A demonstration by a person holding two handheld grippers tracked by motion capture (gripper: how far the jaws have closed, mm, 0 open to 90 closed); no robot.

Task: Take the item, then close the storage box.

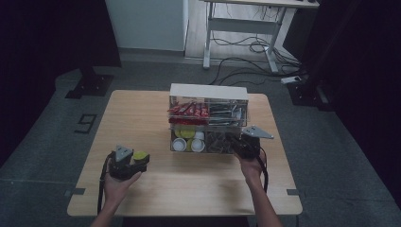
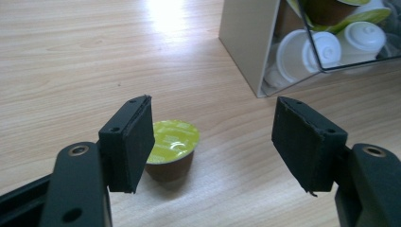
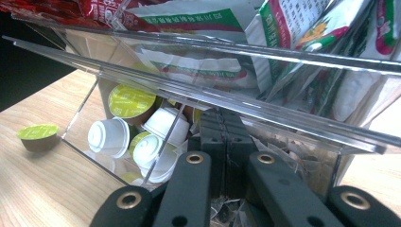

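From the high view, the left gripper (image 1: 135, 163) sits near the left front part of the wooden table (image 1: 142, 118), held in the person's left hand (image 1: 118, 182). A coffee capsule (image 1: 140, 155) with a yellow-green lid lies right at its tip. The right gripper (image 1: 241, 147) is held by the right hand (image 1: 250, 168) and points into the lower right part of a clear plastic organizer (image 1: 208, 92), which stands well to the right of the left gripper.

In the left gripper view, the jaws stand wide apart, released, with nothing pressed between them. The capsule (image 2: 172, 146) stands upright on the table just beyond and beside the left pad (image 2: 137, 142) (partly hidden behind it), while the other pad is well clear of it. Ahead and to the right is the corner of the organizer (image 2: 246, 42), with white cups (image 2: 326, 45) and more yellow-lidded capsules (image 2: 340, 9) behind its clear wall.

In the right gripper view, the right gripper (image 3: 227, 137) has its jaws clenched together, pad against pad, with nothing visibly between them. They reach in under the tilted clear flap (image 3: 236, 75) of the organizer. To the left of the jaws lie white cups (image 3: 111, 137) and a yellow-lidded capsule (image 3: 127, 101); above are red and green packets (image 3: 293, 23). Farther left, the lone capsule (image 3: 38, 136) stands on the table outside the organizer.
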